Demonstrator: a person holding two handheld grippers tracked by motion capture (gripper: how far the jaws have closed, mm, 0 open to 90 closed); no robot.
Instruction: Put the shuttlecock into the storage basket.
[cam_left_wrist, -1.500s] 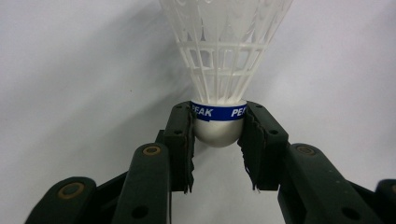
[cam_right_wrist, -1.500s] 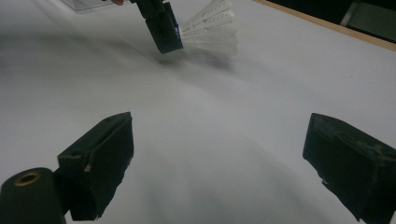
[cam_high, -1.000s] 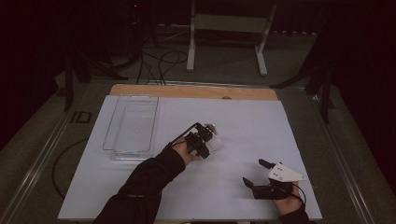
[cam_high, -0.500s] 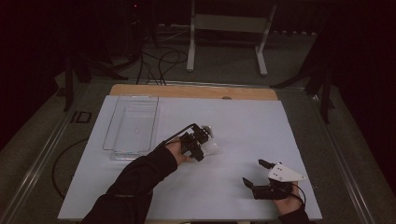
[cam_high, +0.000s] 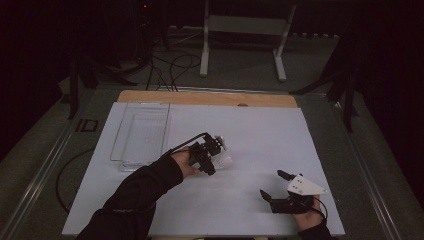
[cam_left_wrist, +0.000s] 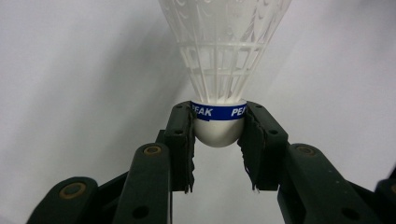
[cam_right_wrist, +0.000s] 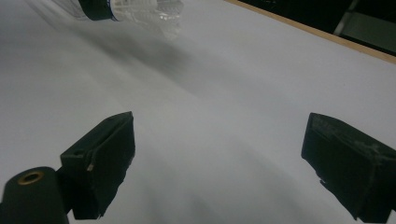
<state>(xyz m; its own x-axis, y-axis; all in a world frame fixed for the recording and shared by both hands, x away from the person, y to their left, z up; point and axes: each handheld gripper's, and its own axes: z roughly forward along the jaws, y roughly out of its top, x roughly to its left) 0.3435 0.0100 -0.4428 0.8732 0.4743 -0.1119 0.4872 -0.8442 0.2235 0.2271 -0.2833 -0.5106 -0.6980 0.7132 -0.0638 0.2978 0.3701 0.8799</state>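
My left tool (cam_left_wrist: 218, 140) grips the shuttlecock (cam_left_wrist: 219, 70) by its rounded white cork, skirt pointing away, above table (cam_high: 260, 130) centre. Clear tray (cam_high: 142, 135) lies at 10 o'clock of it. My right tool (cam_right_wrist: 219, 154) rests open, jaws wide, at 4 o'clock.

A shuttlecock (cam_left_wrist: 218, 70) is held at its cork between the jaws of the left gripper (cam_high: 209, 152), near the middle of the table (cam_high: 260, 130). A tray (cam_high: 142, 134) is set just left of that gripper, on the table's left half. The right gripper (cam_high: 280, 189) is placed well apart, to the right and nearer the person's edge, jaws spread over bare table.
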